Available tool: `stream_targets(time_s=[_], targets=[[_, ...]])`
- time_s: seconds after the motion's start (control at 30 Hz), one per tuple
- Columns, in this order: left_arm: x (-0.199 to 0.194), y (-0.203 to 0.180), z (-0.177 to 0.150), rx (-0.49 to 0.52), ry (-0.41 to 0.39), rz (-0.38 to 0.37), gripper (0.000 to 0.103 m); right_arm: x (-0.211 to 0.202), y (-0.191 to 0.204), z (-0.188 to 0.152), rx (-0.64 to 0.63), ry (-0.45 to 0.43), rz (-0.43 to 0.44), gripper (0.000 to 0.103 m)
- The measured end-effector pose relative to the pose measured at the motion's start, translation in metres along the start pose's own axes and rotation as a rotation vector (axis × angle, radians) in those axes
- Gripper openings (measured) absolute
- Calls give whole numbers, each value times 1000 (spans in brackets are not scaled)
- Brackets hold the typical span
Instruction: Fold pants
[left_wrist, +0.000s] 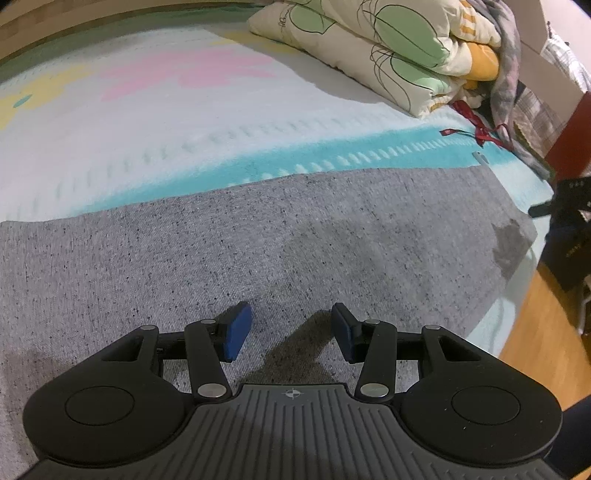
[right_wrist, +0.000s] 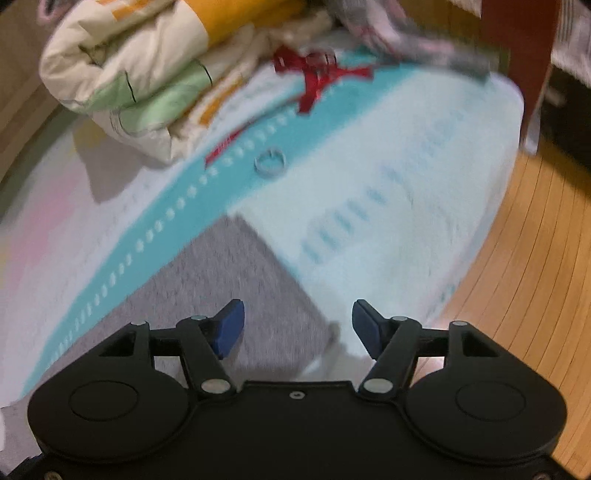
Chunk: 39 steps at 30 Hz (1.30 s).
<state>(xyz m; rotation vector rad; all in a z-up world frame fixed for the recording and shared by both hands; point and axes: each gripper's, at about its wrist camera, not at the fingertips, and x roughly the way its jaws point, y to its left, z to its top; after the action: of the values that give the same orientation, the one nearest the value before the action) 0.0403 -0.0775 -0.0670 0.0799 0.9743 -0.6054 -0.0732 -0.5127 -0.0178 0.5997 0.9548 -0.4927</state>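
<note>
Left wrist view: the left tongs (left_wrist: 291, 330) hang with jaws apart and nothing between the blue pads, above the heather-grey knit pants (left_wrist: 258, 243).
Pants, place: spread flat across the bed (left_wrist: 155, 122), their far edge straight along the turquoise band of the pastel bedspread.
Pants, surface: speckled jersey, soft and matte, one darker patch near the right corner.
Beyond: a rolled cream quilt with green leaf print (left_wrist: 373, 48), and a red ribbon (left_wrist: 480, 125) on the spread.
Right wrist view: blurred; the right tongs (right_wrist: 297, 328) stand wide, nothing gripped, over a squared corner of the grey pants (right_wrist: 236, 280).
Nearby: a small pale ring (right_wrist: 270, 160) on the turquoise band; wooden plank floor (right_wrist: 517, 258) past the bed's edge.
Step, as judged: one fold looks laid down and let go; neither tool holds cloth.
Next move calls for: both tongs pinching an end or edge evenly, then carrying it over so the limp knit lands square without bunching.
</note>
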Motion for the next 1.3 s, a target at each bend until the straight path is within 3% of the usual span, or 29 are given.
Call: stream_targets(time_s=[0.2, 0.3, 0.5, 0.77, 0.97, 1.13, 1.3], targets=[[1, 0, 2, -10, 4, -2, 46, 28, -18, -18, 127, 105, 76, 69], [2, -1, 3, -3, 5, 3, 46, 25, -16, -20, 100, 62, 103, 68], [3, -1, 3, 1, 5, 0, 46, 31, -17, -20, 119, 70, 181, 66], [3, 1, 3, -7, 4, -4, 46, 34, -30, -21, 205, 77, 252, 60], [3, 2, 3, -17, 8, -10, 46, 47, -23, -10, 288, 88, 261, 63], [4, 1, 3, -14, 4, -2, 46, 36, -17, -19, 210, 48, 293, 53], [4, 0, 2, -6, -2, -4, 47, 37, -1, -15, 142, 35, 354, 52]])
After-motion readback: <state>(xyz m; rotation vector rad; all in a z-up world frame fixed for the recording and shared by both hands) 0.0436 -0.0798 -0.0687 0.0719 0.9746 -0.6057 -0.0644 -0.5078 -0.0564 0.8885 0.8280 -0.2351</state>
